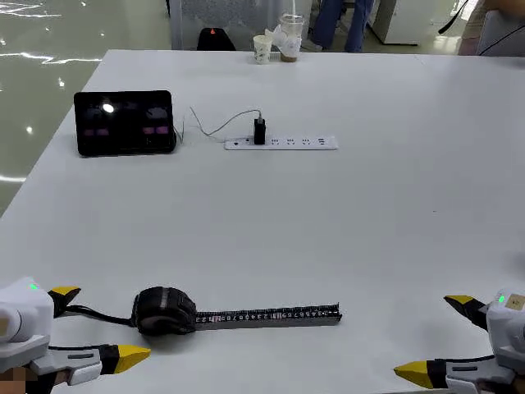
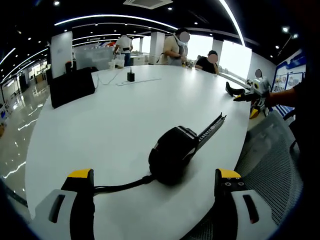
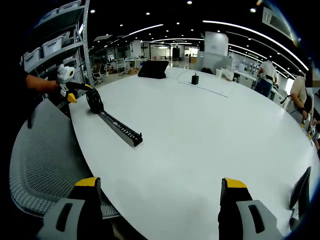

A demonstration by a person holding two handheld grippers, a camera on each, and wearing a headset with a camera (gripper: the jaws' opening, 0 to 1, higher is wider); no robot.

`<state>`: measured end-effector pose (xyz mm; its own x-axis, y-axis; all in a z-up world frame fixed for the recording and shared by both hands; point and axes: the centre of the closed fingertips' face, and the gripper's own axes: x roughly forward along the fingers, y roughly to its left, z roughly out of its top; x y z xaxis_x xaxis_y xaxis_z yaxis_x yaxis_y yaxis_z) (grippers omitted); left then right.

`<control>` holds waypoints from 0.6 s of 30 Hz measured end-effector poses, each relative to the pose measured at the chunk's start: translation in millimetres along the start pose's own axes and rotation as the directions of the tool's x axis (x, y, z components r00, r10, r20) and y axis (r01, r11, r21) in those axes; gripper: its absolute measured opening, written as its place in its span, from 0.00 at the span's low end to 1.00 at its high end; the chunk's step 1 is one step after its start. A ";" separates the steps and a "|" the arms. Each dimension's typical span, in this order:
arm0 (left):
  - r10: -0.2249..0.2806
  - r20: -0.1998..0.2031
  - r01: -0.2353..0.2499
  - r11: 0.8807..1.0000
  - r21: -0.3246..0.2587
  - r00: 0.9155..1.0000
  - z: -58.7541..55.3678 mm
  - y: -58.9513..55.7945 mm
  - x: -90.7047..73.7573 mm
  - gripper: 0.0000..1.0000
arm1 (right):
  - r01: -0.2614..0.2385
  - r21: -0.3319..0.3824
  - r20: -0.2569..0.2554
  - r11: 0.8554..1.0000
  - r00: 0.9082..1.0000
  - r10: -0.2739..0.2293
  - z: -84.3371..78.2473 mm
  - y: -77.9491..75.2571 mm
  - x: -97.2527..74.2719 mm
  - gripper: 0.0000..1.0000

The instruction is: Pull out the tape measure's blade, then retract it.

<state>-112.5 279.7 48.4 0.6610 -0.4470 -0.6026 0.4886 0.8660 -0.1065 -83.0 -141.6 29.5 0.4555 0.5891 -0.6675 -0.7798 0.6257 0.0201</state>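
Head view, and the tape measure (image 1: 164,310) lies on the white table (image 1: 344,222) near its front edge. Its black case is on the left, and its blade (image 1: 271,315) is drawn out flat to the right along the tabletop. A black strap (image 1: 94,313) trails leftward from the case into the gap between the yellow-tipped jaws of the left gripper (image 1: 102,322). Those jaws stand wide apart just beside the case, clamped on nothing. In the left gripper view the strap lies on the table, reaching toward one jaw, with the case just ahead. Over on the right, the right gripper (image 1: 431,336) hovers at the table's front edge, well apart from the blade's tip, its jaws spread wide and empty too. Farther back sit a white power strip (image 1: 281,143) with a black plug (image 1: 260,131) and a thin cable. A dark tablet (image 1: 124,123) stands to its left, and paper cups (image 1: 262,48) sit at the far edge.
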 end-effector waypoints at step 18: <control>0.097 0.024 -0.094 0.990 -0.102 0.995 23.0 -13.9 37.5 0.99 | -0.160 -0.174 -0.122 0.972 0.983 0.140 18.0 14.9 28.5 0.99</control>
<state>-81.3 245.7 45.5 0.7185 -0.3665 -0.5911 0.3640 0.9224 -0.1294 -73.9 -106.3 24.2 0.2863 0.6042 -0.7436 -0.9053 0.4248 -0.0034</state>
